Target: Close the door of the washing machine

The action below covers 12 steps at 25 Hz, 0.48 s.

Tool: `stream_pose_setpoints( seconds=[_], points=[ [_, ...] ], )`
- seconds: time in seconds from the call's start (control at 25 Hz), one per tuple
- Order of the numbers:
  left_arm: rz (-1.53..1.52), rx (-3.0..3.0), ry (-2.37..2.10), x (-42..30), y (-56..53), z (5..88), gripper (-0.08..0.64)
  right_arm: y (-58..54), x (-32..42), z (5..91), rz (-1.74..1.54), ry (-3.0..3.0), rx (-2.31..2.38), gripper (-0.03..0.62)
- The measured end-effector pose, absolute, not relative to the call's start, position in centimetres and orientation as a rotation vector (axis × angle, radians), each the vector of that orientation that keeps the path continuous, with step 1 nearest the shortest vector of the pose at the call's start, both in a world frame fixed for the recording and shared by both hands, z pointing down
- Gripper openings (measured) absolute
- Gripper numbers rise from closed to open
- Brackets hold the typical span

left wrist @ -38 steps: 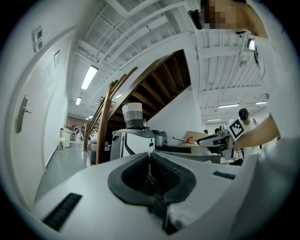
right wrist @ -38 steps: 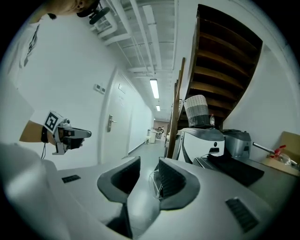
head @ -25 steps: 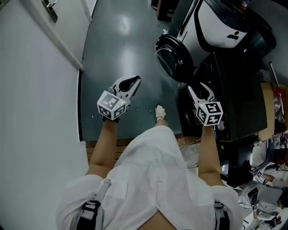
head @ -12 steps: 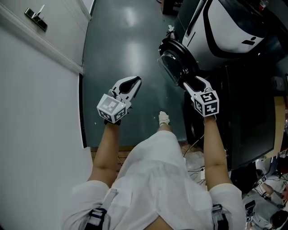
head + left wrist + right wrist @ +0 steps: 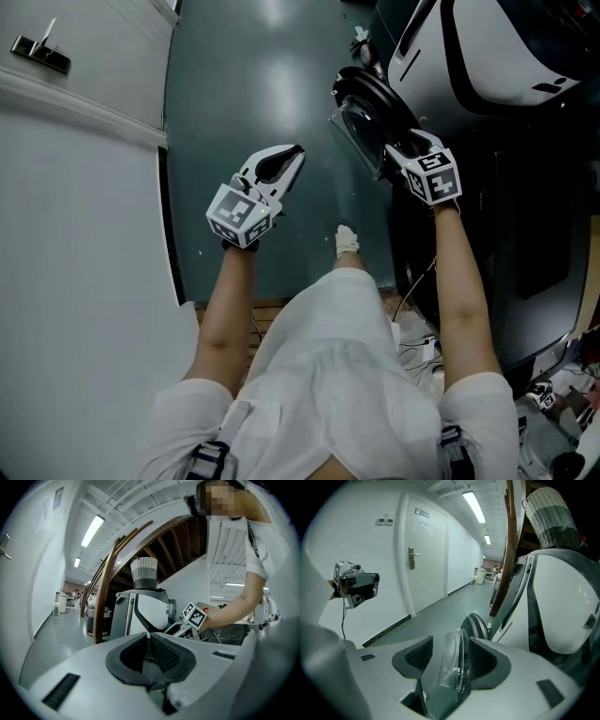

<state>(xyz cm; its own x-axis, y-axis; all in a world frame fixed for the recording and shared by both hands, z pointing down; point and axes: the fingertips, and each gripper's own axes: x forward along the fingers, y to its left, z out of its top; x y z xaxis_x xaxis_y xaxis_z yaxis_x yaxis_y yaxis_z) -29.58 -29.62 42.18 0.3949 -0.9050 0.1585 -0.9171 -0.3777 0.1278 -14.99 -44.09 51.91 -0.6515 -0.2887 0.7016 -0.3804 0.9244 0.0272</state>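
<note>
Head view looks steeply down on a person standing beside a white front-loading washing machine (image 5: pixel 487 56), whose round door (image 5: pixel 361 117) with its clear bowl hangs open, edge-on above the dark green floor (image 5: pixel 253 75). The right gripper (image 5: pixel 401 148) reaches to the door's near edge; in the right gripper view its jaws are spread, having just been opening, and the door's clear bowl stands between them, close to one pad and apart from the other. The left gripper (image 5: pixel 289 157) hovers over the floor well apart from the door, its jaws clenched together on nothing.
</note>
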Motion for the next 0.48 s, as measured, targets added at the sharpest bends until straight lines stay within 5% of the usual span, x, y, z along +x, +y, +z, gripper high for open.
stream_pose_setpoints(
  seconds=[0.48],
  points=[
    [0.061, 2.422, -1.591, -30.3, -33.3, 44.9, 0.017, -52.3, -16.7, 56.3, 0.064, -2.142, 0.458, 0.245]
  ],
)
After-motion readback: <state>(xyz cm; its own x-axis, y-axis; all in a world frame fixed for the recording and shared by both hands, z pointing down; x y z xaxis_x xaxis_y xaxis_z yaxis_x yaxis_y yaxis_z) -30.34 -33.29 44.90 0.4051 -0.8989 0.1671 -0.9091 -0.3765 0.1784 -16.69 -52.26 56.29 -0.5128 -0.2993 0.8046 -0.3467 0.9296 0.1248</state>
